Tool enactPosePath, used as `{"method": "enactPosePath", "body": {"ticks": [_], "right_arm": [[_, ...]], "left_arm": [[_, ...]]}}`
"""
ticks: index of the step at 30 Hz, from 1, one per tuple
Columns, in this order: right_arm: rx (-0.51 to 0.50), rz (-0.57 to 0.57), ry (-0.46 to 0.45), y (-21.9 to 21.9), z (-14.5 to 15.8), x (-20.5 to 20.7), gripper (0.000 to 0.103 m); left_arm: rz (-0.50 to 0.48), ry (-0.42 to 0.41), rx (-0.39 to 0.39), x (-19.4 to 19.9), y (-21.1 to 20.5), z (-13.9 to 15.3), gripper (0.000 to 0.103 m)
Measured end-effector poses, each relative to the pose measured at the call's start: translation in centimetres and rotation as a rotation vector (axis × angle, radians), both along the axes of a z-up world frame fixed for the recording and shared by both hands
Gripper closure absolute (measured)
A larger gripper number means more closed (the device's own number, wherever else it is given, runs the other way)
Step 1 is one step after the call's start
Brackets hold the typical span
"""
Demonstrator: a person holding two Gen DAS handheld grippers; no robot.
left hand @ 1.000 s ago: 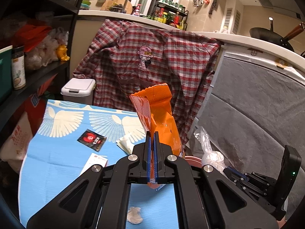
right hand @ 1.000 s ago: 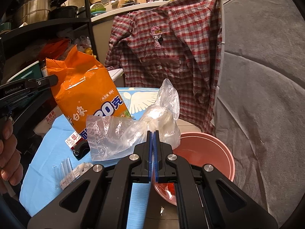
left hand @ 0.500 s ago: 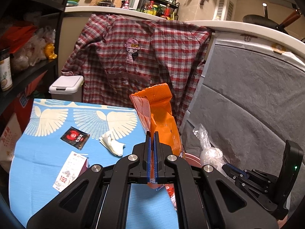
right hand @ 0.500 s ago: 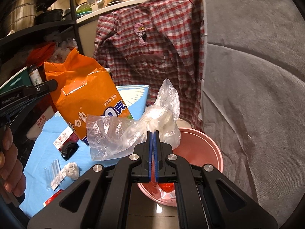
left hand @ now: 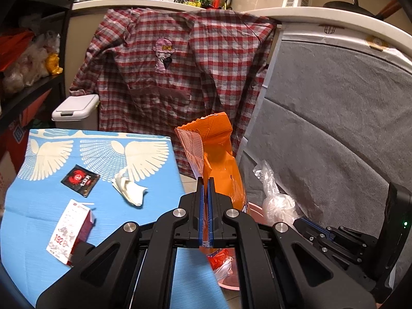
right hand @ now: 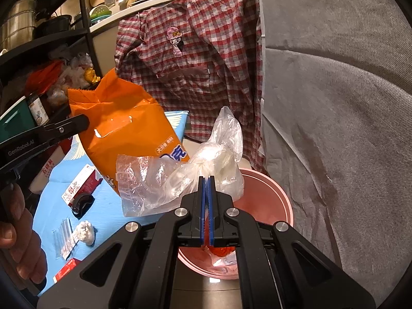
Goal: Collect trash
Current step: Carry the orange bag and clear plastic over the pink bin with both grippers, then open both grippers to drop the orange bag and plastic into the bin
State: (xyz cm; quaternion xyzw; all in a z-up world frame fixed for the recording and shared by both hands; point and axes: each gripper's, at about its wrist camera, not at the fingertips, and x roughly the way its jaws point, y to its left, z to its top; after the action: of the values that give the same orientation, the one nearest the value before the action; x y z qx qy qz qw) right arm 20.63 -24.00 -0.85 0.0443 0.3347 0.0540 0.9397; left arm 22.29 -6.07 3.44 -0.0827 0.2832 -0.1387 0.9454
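On the blue bench [left hand: 38, 231] lie a small carton [left hand: 69, 231], a black packet [left hand: 80, 179] and a crumpled tissue [left hand: 130, 190]. The left hand-held gripper [left hand: 205, 188] is squeezed shut on an orange snack bag [left hand: 221, 170] (it stands up tall), held just past the bench edge. The right hand-held gripper [right hand: 205, 188] pinches a clear plastic bag [right hand: 180, 180] above the pink bowl [right hand: 278, 200], which has some trash inside.
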Motion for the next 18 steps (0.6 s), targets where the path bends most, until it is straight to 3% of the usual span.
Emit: {"method": "enactPosePath", "body": {"ticks": [18], "right_arm": [[0.022,-0.029,0.094,-1.1,-2.0,1.9,0.097]], "left_arm": [[-0.054,0.087,0.026,2.1,-3.0,-2.9,0.100]]}}
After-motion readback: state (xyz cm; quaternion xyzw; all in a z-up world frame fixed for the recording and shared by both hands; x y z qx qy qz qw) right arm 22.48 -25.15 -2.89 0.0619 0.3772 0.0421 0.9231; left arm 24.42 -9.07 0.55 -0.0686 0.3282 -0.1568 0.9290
